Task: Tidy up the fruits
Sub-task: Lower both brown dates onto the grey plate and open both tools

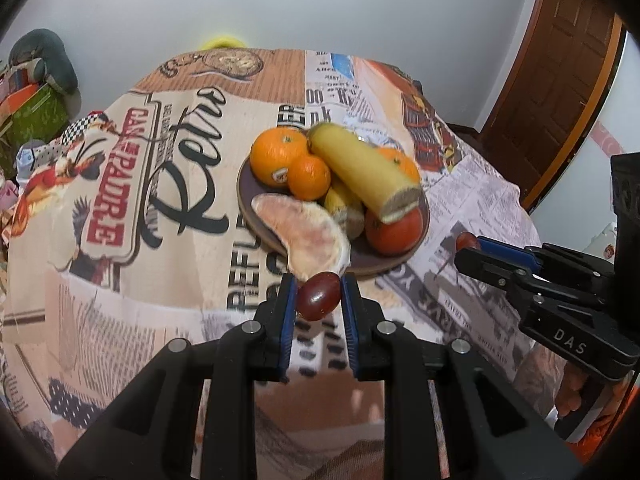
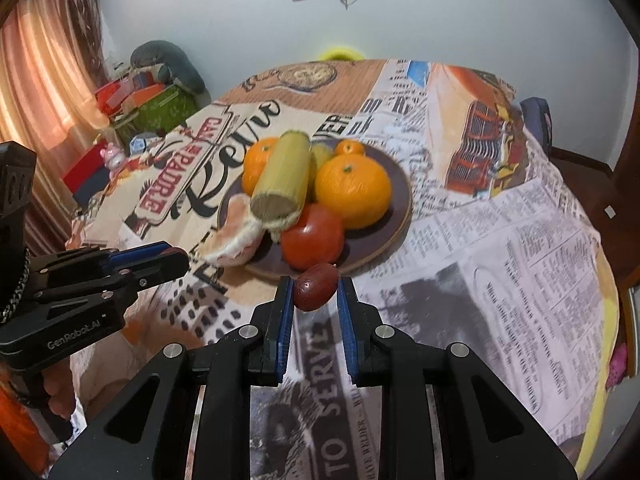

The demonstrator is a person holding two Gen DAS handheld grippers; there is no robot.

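Note:
A brown plate [image 1: 256,224] on the printed tablecloth holds oranges [image 1: 276,156], a thick yellow sugarcane piece [image 1: 360,168], a peeled pomelo segment [image 1: 308,236] and a red tomato [image 1: 394,230]. My left gripper [image 1: 318,294] is shut on a dark red grape [image 1: 318,295], just in front of the plate's near rim. My right gripper [image 2: 314,286] is shut on another dark red grape [image 2: 315,286], also just short of the plate [image 2: 394,216]. Each gripper shows in the other's view: the right one [image 1: 468,246] with its grape, the left one [image 2: 176,260] from the side.
The round table [image 2: 520,260] is covered by a newspaper-print cloth. Cushions and boxes [image 2: 156,92] lie beyond its far left edge. A wooden door [image 1: 560,80] stands at the right. A yellow object [image 1: 222,43] peeks over the far edge.

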